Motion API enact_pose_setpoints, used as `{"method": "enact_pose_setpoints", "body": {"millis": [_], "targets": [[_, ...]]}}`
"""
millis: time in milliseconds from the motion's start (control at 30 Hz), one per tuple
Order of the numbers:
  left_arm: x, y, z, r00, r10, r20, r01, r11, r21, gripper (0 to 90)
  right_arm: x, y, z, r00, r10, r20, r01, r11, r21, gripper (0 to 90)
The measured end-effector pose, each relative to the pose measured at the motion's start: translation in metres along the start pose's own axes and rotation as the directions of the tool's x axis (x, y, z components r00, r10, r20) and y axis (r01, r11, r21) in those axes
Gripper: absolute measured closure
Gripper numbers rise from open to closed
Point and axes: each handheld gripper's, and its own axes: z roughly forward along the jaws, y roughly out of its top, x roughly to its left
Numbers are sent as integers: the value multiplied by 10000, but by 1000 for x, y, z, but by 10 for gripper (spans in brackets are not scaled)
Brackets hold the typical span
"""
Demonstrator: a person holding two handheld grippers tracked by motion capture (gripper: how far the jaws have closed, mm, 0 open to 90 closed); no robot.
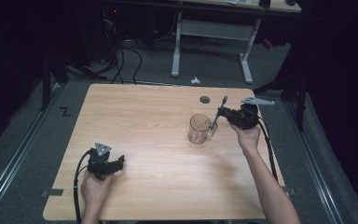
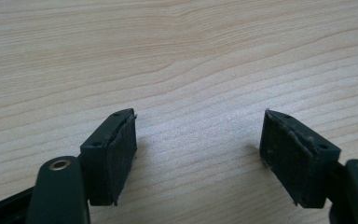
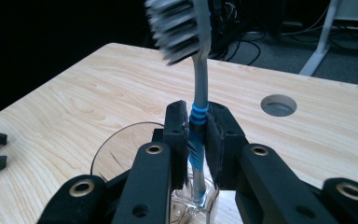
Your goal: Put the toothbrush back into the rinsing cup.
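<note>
Nearest me, the left gripper (image 1: 121, 163) rests low on the table (image 1: 158, 172), jaws wide, nothing between. Farther off, the right gripper (image 3: 197, 135) clamps a toothbrush (image 3: 198, 84) mid-handle, bristles above, its lower end inside the glass mug (image 1: 199, 129) directly beneath.
</note>
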Motion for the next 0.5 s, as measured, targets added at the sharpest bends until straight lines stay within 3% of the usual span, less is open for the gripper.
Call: {"method": "enact_pose_setpoints", "body": {"millis": [500], "targets": [[0,0,0,10000,2,0,-2,10000,-1,276,-3,-9,6,9999,157,4,-157,9997,206,793]]}}
